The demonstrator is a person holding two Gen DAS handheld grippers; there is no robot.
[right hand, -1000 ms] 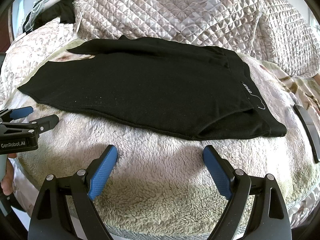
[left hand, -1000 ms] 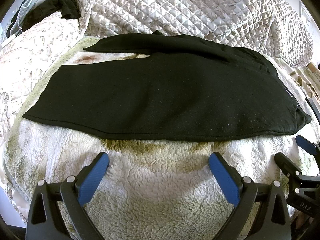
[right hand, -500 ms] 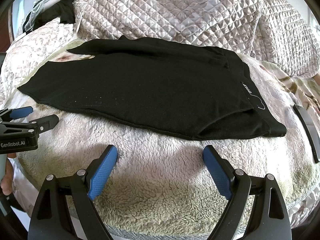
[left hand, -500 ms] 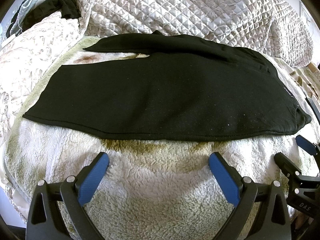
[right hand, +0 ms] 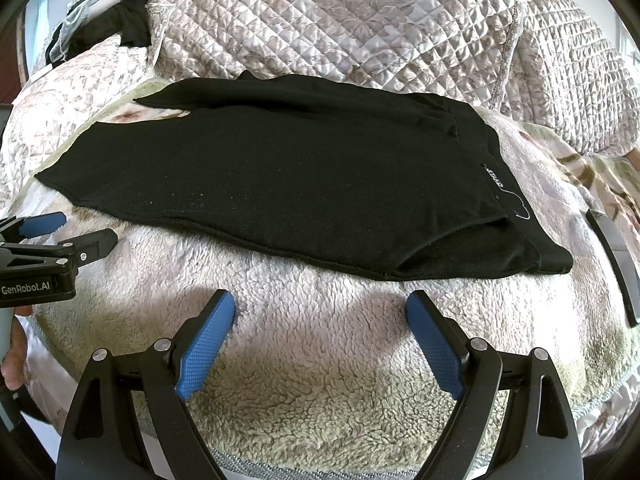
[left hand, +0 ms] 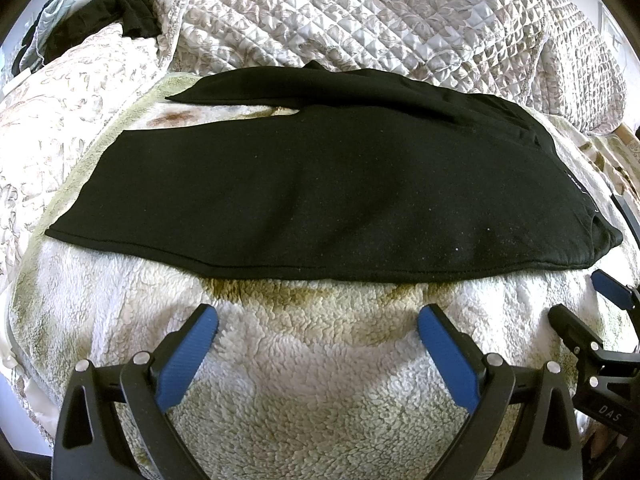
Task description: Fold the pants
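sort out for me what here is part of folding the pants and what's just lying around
Part of the job:
- black pants, spread flat on the fleece blanket
- left gripper, open, empty
- right gripper, open, empty

Just lying about:
- quilted cover behind the pants
- dark clothes piled at the far left
- flat dark object at the blanket's right edge, too unclear to identify

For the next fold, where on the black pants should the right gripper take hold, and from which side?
Probably the waistband corner of the black fabric pants, approached low from the near edge. There the layers part into a small lifted lip above the fluffy cream fleece blanket, giving the fingers something to slide under. Elsewhere the hem lies flat. The right gripper is open, short of the cloth.
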